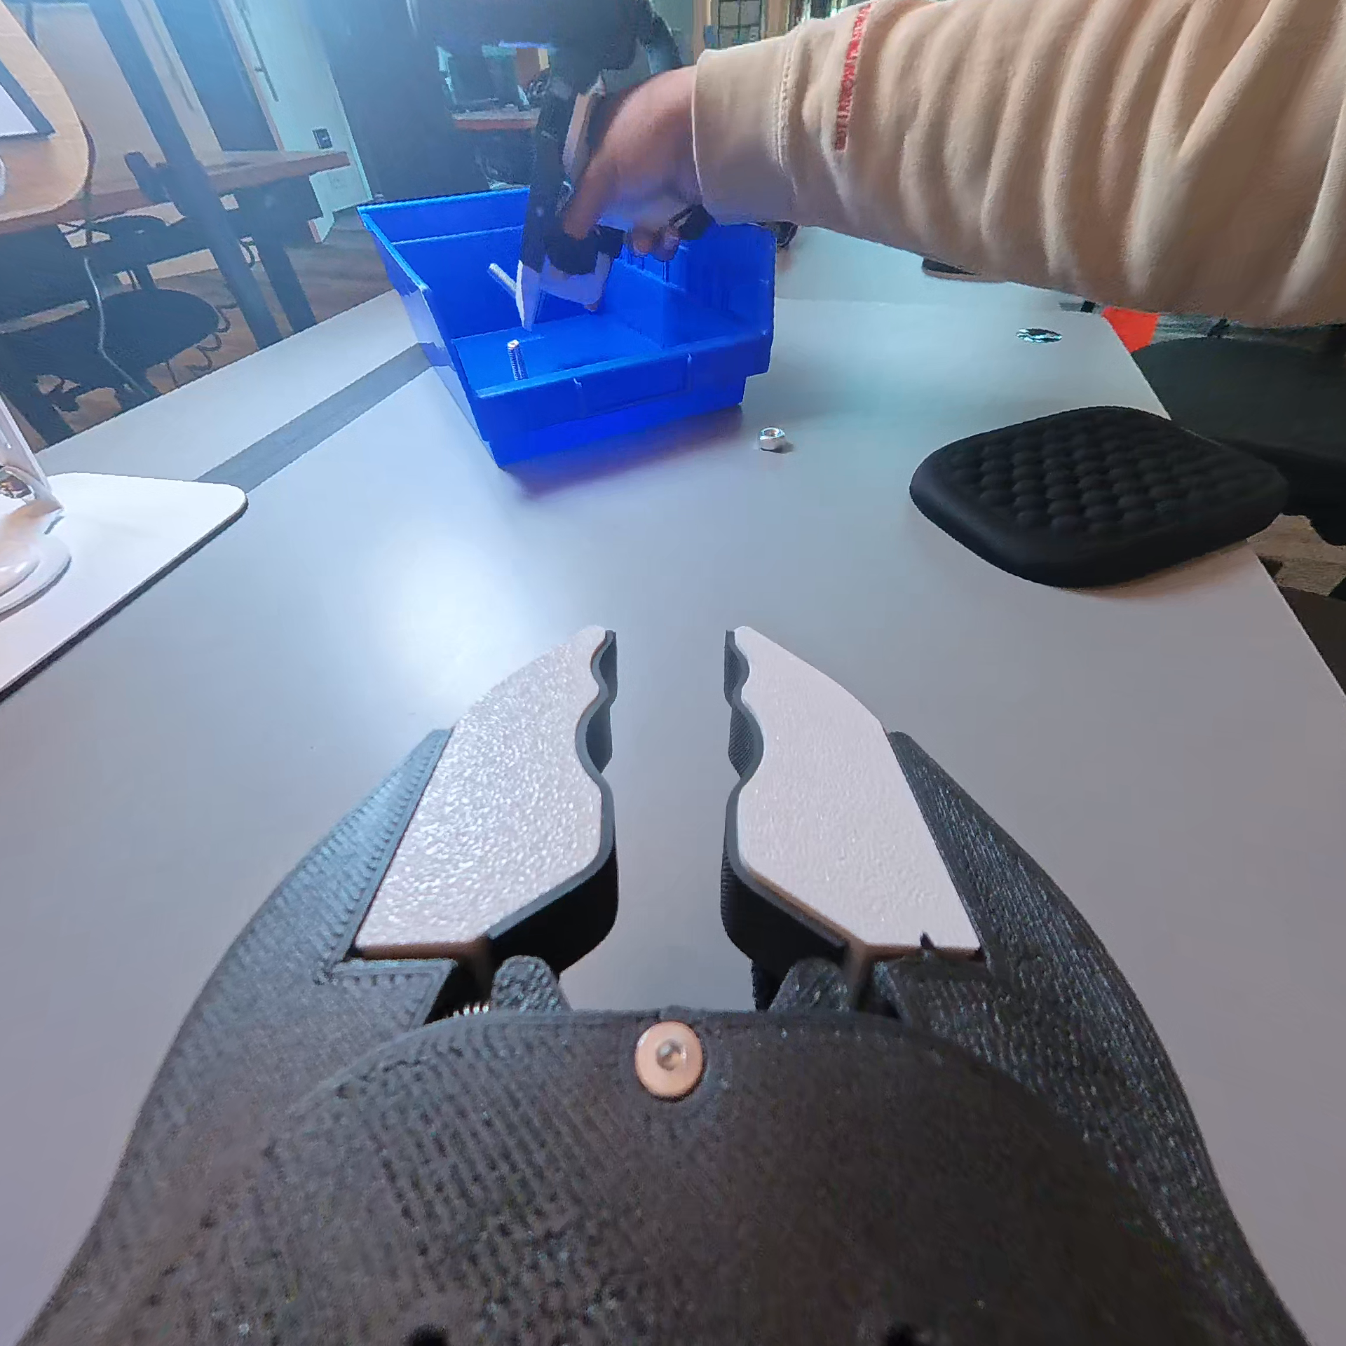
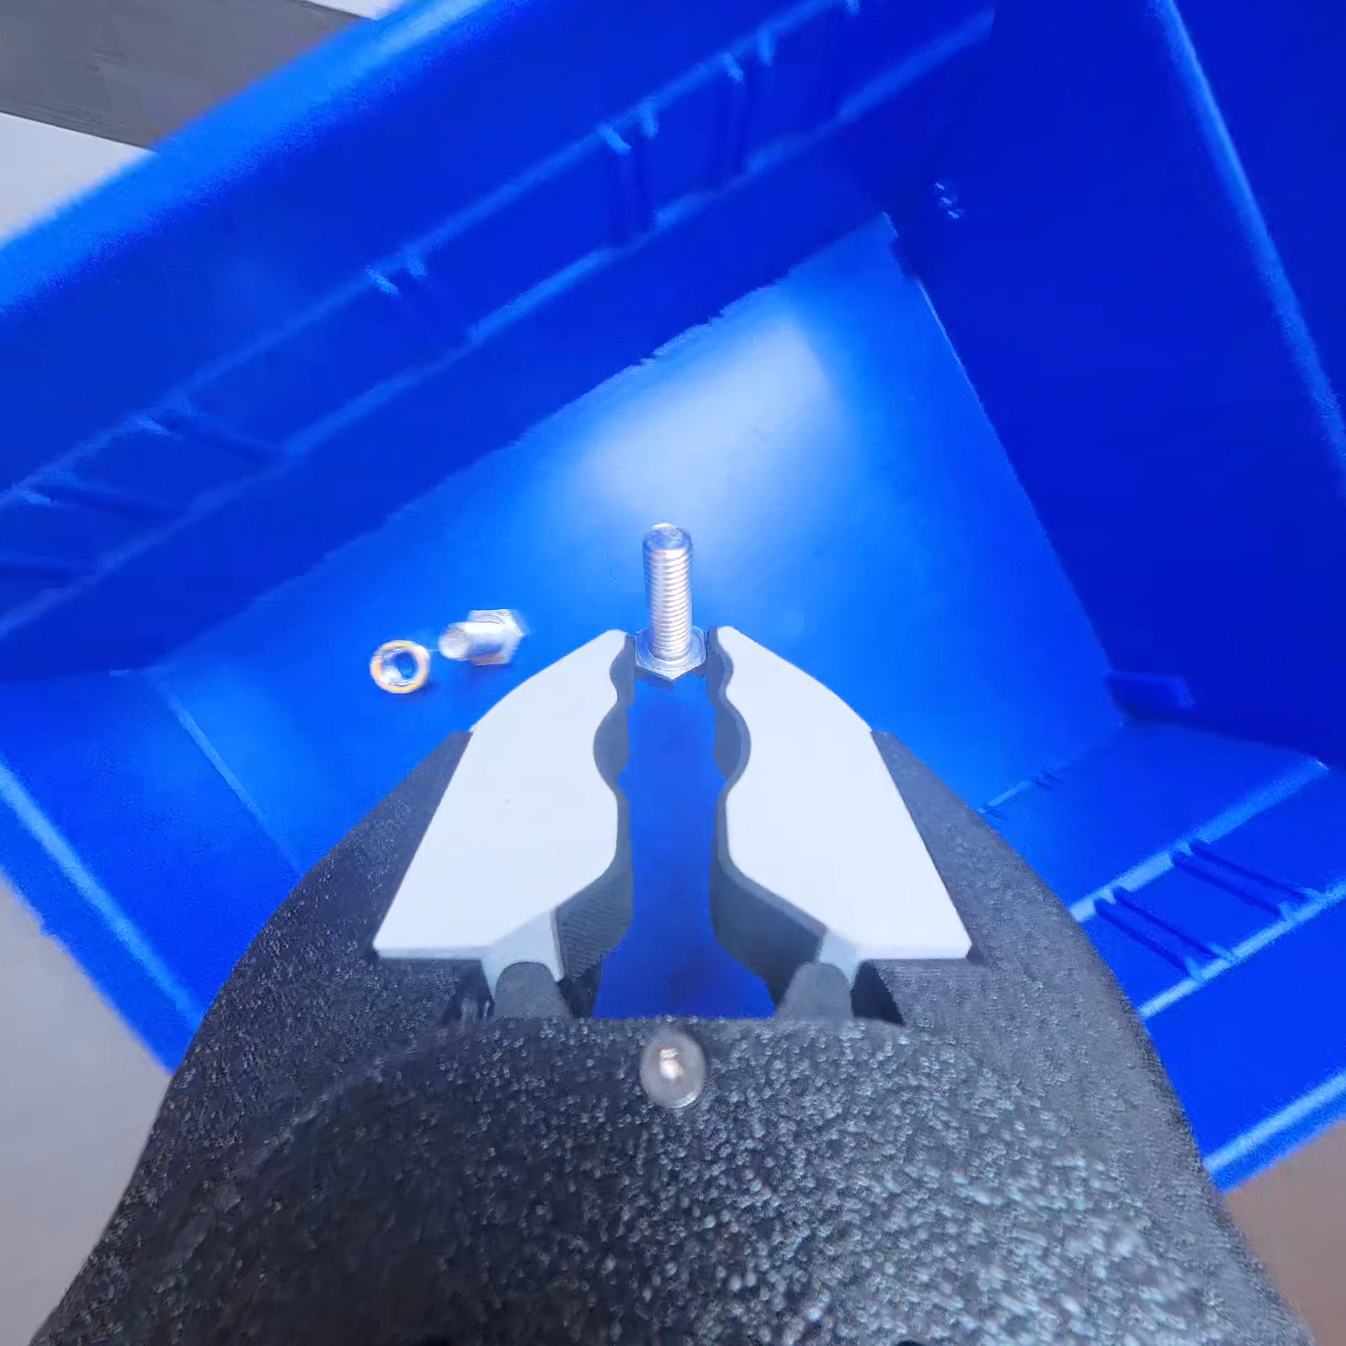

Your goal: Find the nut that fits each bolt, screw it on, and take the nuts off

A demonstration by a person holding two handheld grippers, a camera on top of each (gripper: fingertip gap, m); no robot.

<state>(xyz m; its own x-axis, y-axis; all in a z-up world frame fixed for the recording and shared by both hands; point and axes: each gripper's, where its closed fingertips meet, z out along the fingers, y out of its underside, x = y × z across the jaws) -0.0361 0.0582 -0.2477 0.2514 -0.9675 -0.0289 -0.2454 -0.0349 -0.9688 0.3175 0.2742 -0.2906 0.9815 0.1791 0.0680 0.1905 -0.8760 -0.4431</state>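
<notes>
Right gripper [image 2: 668, 650] pinched a bolt [image 2: 666, 590] by its head inside my blue bin [image 2: 1092, 364], while left gripper [image 1: 670, 655] hung spread.

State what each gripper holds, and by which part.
The right gripper grips a bolt by its hex head. The left gripper holds nothing.

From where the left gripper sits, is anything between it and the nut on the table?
Nothing visible. The left gripper is open over bare table, and the nut lies ahead, slightly right, just outside the blue bin. The black pad sits off to the right.
</notes>
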